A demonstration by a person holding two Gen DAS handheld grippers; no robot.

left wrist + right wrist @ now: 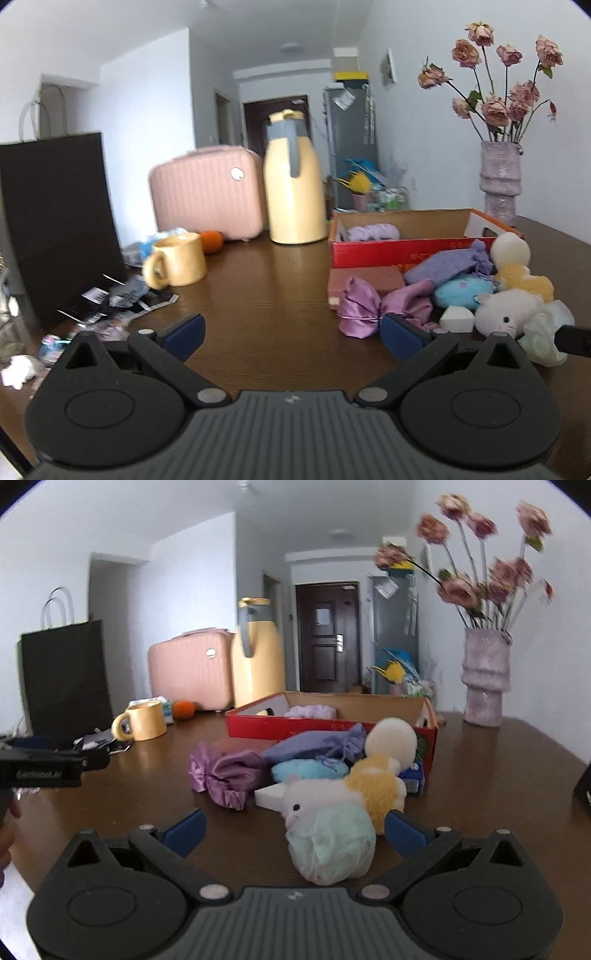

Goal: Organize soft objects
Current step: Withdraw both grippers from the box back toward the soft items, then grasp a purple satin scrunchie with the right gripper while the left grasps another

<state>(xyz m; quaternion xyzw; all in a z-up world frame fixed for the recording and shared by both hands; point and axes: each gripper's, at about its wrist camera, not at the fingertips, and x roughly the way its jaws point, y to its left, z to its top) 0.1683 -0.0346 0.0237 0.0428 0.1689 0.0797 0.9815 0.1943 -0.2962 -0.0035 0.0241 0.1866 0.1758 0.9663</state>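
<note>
Left wrist view: the left gripper (291,338) stood fully open over bare brown wooden table (258,295), holding nothing. The soft objects lay at centre right: a purple satin bow-shaped pouch (369,306), a lavender drawstring bag (443,267), a blue plush (463,291) and a white plush animal (508,314), all piled against the red cardboard box (388,253). A lilac scrunchie (373,233) already lay inside the box. Risk: the right blue pad sat just beside the satin pouch; a sideways sweep could snag or drag it.

Right wrist view: the right gripper (295,830) was at full opening, grasping nothing. A pale green soft bundle (330,845) lay between its fingers, apparently untouched by the pads, with the white plush animal (314,797) directly behind, touching it. Risk: closing here could pinch both items together, or squeeze the slack bundle out forward. The yellow fluffy plush (376,786) near the right pad could also be caught.
</note>
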